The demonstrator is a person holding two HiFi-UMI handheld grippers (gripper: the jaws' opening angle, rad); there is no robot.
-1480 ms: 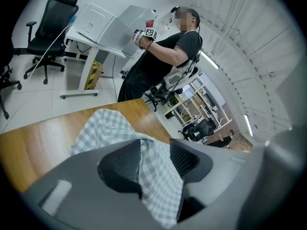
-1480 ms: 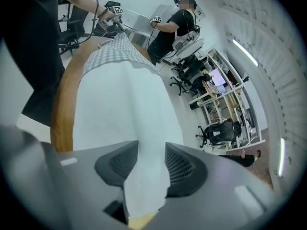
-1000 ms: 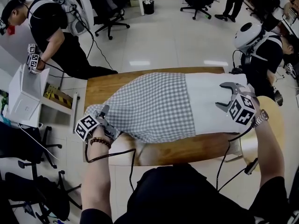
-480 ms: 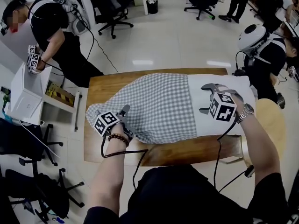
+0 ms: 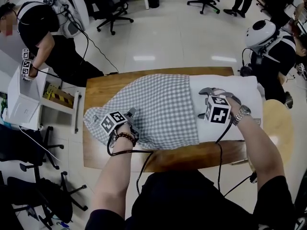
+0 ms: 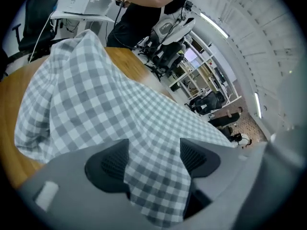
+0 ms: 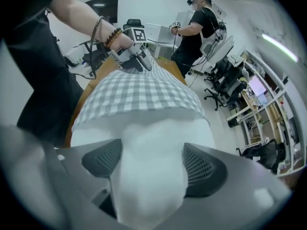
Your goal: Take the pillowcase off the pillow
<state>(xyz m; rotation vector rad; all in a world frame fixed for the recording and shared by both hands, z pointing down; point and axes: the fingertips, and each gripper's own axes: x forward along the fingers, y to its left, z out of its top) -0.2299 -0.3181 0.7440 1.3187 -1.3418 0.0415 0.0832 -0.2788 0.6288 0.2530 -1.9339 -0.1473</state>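
Note:
A white pillow (image 5: 244, 92) lies across the wooden table (image 5: 108, 87), its left part still inside a grey checked pillowcase (image 5: 158, 109). My left gripper (image 5: 131, 115) sits on the pillowcase's near left end. Its jaws are opening, and a fold of checked cloth (image 6: 96, 95) runs between the left gripper's (image 6: 153, 159) pads. My right gripper (image 5: 203, 102) is over the bare pillow just right of the pillowcase's open edge. Its jaws are opening too, and the white pillow (image 7: 158, 143) bulges up between the right gripper's (image 7: 151, 164) pads. The pillowcase (image 7: 139, 90) lies beyond it.
A person in black (image 5: 53, 37) stands at a white desk (image 5: 24, 104) left of the table. Another person with a white backpack (image 5: 268, 47) is at the far right. A round wooden seat (image 5: 278, 123) adjoins the table's right end. Office chairs (image 5: 110, 8) stand behind.
Both grippers have moved inward along the pillow: the left from the far left corner, the right from the right end to beside the pillowcase edge. Both jaws have spread wider.

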